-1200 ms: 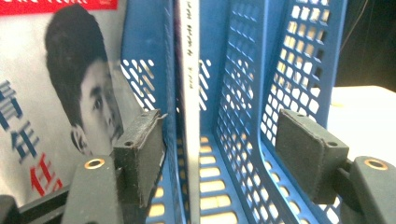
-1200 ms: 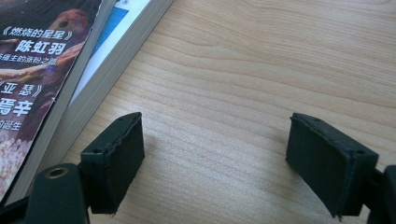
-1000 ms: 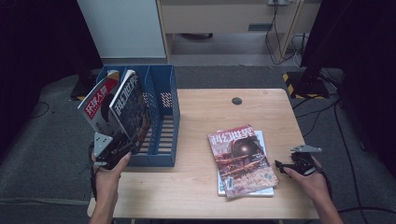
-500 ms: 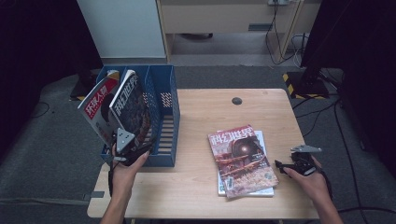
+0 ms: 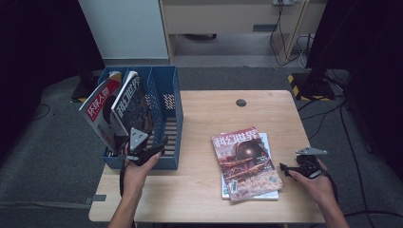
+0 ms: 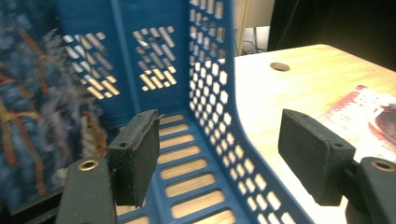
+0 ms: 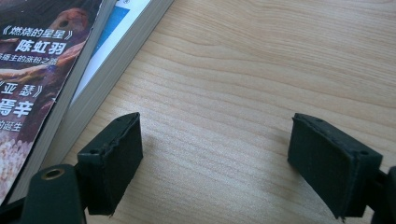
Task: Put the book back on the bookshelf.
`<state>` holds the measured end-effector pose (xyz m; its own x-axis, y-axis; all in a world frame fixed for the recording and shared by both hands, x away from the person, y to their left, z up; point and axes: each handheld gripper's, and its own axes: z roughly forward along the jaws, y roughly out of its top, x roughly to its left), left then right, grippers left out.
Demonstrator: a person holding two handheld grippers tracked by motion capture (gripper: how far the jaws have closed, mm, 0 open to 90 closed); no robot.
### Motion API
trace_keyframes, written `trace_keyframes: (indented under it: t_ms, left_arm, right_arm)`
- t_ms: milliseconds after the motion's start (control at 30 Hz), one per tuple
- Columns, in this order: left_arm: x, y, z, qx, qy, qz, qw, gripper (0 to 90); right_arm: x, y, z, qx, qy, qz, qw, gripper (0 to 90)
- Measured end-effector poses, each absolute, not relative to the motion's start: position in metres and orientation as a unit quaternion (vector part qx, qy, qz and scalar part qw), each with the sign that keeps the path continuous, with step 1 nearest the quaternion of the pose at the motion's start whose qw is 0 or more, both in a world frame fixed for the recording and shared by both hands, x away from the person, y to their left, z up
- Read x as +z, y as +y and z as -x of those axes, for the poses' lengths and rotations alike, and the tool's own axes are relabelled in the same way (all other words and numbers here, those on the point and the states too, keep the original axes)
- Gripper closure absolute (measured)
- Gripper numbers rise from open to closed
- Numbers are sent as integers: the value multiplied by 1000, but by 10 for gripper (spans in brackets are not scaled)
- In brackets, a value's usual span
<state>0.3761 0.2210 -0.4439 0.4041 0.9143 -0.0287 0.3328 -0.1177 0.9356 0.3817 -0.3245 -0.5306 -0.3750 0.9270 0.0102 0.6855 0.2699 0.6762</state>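
From my remote seat, the work in hand looks like filing magazines into the blue perforated plastic file rack [image 5: 166, 118] at the far left of the pale wooden bench [image 5: 204, 190]. Two magazines already lean in its left compartments: a red-and-white covered magazine [image 5: 97, 111] and a dark blue covered magazine [image 5: 133, 107] just right of it.

My left tongs [image 5: 142, 152] sit at the rack's near edge, jaws wide and gripping nothing; in the left gripper view they [image 6: 224, 163] straddle the rack's right wall [image 6: 219, 116] above the slatted floor.

The next piece, I judge, is the red science-fiction magazine [image 5: 244, 161] lying flat on a white-edged book [image 5: 266, 192], near and right of the bench's middle. Its long axis runs far-to-near, tilted slightly, top leaning left.

My right tongs [image 5: 297, 170] rest just right of that stack, jaws wide and empty; the right gripper view shows them [image 7: 215, 163] over bare wood with the stack's edge [image 7: 88, 98] just left of the left jaw. The right hand is clearly the nearer one, and the stack lies directly to its left, so a short leftward slide would meet the long right edge.
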Motion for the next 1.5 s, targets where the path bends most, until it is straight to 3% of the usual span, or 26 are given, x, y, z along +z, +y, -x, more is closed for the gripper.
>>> trace_keyframes:
  t_ms: [100,467,1000,1333,1500]
  left_arm:
    - [-443,212,-377,295,448,-692,482,295]
    - [-440,189,-386,264,445,-704,487,284]
    - [-442,136,-396,237,415,-729,489,266]
    - [-450,91,-394,226,383,-754,484,251]
    - [-462,70,-388,212,372,-767,478,251]
  right_arm:
    - [-530,-325,-382,302,773,-522,196,196]
    - [-520,-327,-381,314,771,-514,205,390]
    - [-506,-324,-377,342,765,-496,225,522]
    - [-500,-319,-375,355,770,-477,230,538]
    - [-496,-317,-372,371,772,-460,234,662]
